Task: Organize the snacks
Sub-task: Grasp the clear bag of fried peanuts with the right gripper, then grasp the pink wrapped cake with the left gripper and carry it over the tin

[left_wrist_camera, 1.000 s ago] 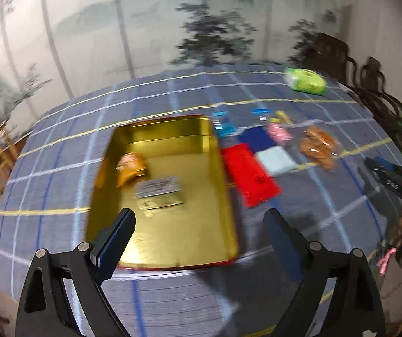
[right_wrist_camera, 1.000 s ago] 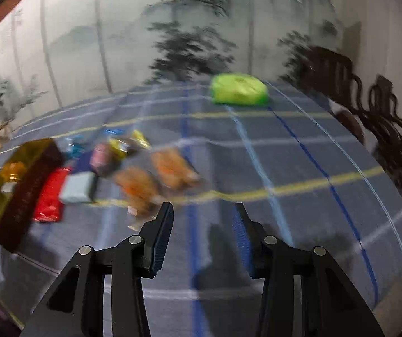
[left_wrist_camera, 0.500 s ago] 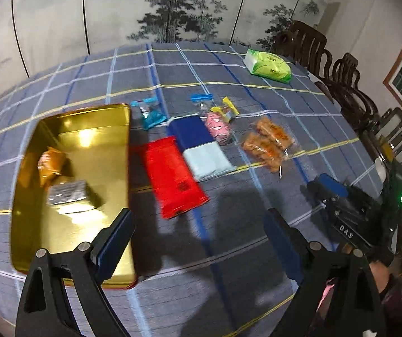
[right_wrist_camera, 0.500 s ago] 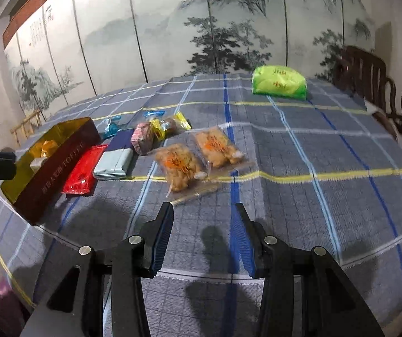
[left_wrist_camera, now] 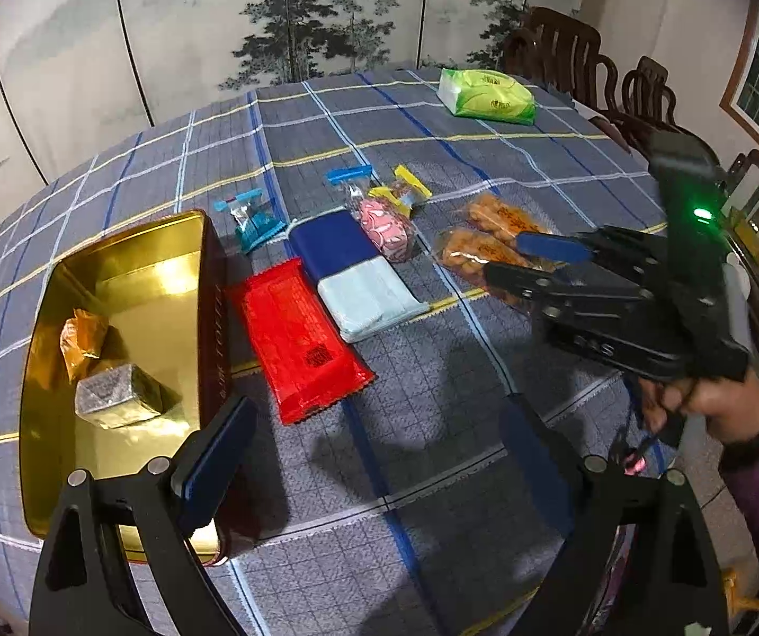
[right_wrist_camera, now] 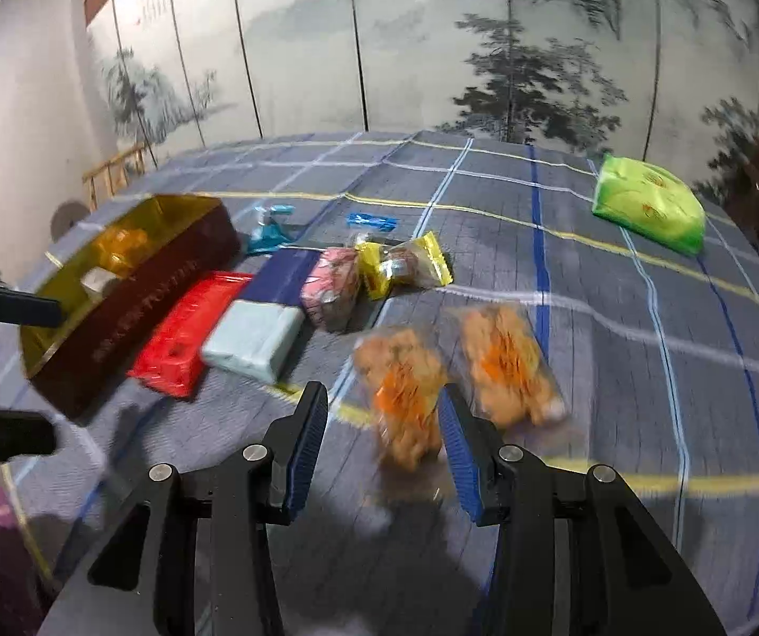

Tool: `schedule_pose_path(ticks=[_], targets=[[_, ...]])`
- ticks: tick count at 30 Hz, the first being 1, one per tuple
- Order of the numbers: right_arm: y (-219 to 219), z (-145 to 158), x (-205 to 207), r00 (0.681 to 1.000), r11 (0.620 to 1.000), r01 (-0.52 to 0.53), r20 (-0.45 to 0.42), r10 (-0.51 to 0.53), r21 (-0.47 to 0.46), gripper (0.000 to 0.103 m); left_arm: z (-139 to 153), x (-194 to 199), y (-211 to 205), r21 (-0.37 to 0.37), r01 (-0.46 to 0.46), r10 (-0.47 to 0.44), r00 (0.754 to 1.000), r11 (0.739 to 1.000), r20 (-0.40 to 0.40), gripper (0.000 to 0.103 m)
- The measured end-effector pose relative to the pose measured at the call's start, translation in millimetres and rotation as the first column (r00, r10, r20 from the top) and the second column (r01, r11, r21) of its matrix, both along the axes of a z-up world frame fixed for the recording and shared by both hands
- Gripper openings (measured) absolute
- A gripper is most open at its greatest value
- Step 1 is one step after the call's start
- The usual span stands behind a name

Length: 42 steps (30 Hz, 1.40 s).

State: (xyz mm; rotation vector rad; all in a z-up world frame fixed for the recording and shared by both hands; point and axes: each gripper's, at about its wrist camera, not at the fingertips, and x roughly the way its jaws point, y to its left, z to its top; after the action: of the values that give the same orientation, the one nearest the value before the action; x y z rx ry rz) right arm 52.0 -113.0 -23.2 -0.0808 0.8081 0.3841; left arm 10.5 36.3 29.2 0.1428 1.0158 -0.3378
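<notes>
Snacks lie in a loose row on the surface [left_wrist_camera: 485, 122], which is covered by a blue-grey checked cloth. Gold tin [left_wrist_camera: 114, 286] sits at the left end of the row, open; inside it are an orange-wrapped piece [left_wrist_camera: 82, 336] and a foil-wrapped block [left_wrist_camera: 114, 397].

Just right of the tin: red packet [left_wrist_camera: 300, 339], flat, one long edge near the tin wall. Next, a dark blue and pale blue pack [left_wrist_camera: 358, 275], touching or nearly touching the red packet. Beyond these: a small teal sweet [left_wrist_camera: 255, 220], a pink packet [left_wrist_camera: 384, 225], a yellow-wrapped sweet [left_wrist_camera: 405, 191]. Two clear bags of orange crackers [right_wrist_camera: 405, 392] lie side by side at the right end. A green pack [left_wrist_camera: 485, 95] lies well apart at the far side.

Left claw [left_wrist_camera: 374, 456]: wide open, holding nothing, hovering above bare cloth, with the tin's near right corner at its left finger and the red packet just ahead.

Right claw [right_wrist_camera: 384, 434]: partly open, nothing gripped. The near end of the left cracker bag lies between its fingertips; the view is blurred, so contact cannot be judged. The second cracker bag [right_wrist_camera: 506, 365] lies just outside the right finger. In the left wrist view the right claw [left_wrist_camera: 527, 259] hangs over the cracker bags.
</notes>
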Motion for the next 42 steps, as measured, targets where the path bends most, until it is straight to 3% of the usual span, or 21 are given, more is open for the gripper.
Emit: schedule_pose_path(ticks=[7,11,16,21,24,26,29,31,34,39,41,42], targets=[[3.7,-26.3,35.0,0.994,0.998,-0.048,-0.097,0.044,-0.039,0.047,-1.6,9.2,4.1,0.001,-0.014,0.014,1.000,1.000,-0.002,0.091],[11.2,-23.9,33.2,0.994,0.993,-0.068,-0.096,0.059,-0.096,0.041,-3.8,10.4,4.8,0.012,-0.022,0.022,1.000,1.000,-0.001,0.091],[0.4,-14.1,4.6,0.998,0.998,-0.025,-0.066,0.021,-0.051,0.040,-0.1,11.2,7.5,0.001,-0.019,0.019,1.000,1.000,0.003,0.091],[-56.3,3.3,-38.8,0.986,0.986,0.165,0.018,-0.166,0.027,0.040,8.6,32.4,1.8,-0.060,0.000,0.000,1.000,0.998,-0.012,0.091],[-93.9,5.7,-47.0,0.954,0.954,0.298,0.039,-0.298,0.022,0.040,11.4,59.9,-10.5,-0.107,0.031,-0.033,0.999,0.994,-0.024,0.091],[-120.2,-1.9,-46.4,0.921,0.921,0.389,0.018,-0.389,0.015,0.040,6.3,80.9,-22.3,-0.100,0.040,-0.044,0.998,0.994,-0.036,0.090],[-144.3,-13.5,-45.6,0.888,0.886,0.461,-0.025,-0.460,0.054,0.040,-8.5,110.6,-40.6,-0.068,0.062,-0.067,0.996,0.996,-0.067,0.080],[-147.8,-16.3,-47.0,0.884,0.882,0.467,-0.037,-0.465,0.067,0.040,-20.5,125.5,-50.7,-0.040,0.074,-0.077,0.994,0.996,-0.082,0.073],[-145.6,-21.7,-49.7,0.890,0.888,0.456,-0.038,-0.454,0.061,0.041,-38.4,141.4,-58.6,0.020,0.067,-0.064,0.993,0.998,-0.097,0.071],[-152.8,-23.3,-49.7,0.887,0.881,0.461,-0.055,-0.458,0.108,0.041,-51.0,155.0,-63.6,0.018,0.059,-0.056,0.992,0.998,-0.117,0.070],[-151.4,-24.0,-49.6,0.889,0.884,0.457,-0.052,-0.454,0.098,0.041,-53.8,156.7,-69.0,0.022,0.074,-0.071,0.991,0.997,-0.117,0.059],[-150.2,-23.8,-49.6,0.891,0.886,0.454,-0.051,-0.451,0.095,0.041,-56.4,158.0,-72.9,0.029,0.084,-0.080,0.989,0.996,-0.123,0.044]])
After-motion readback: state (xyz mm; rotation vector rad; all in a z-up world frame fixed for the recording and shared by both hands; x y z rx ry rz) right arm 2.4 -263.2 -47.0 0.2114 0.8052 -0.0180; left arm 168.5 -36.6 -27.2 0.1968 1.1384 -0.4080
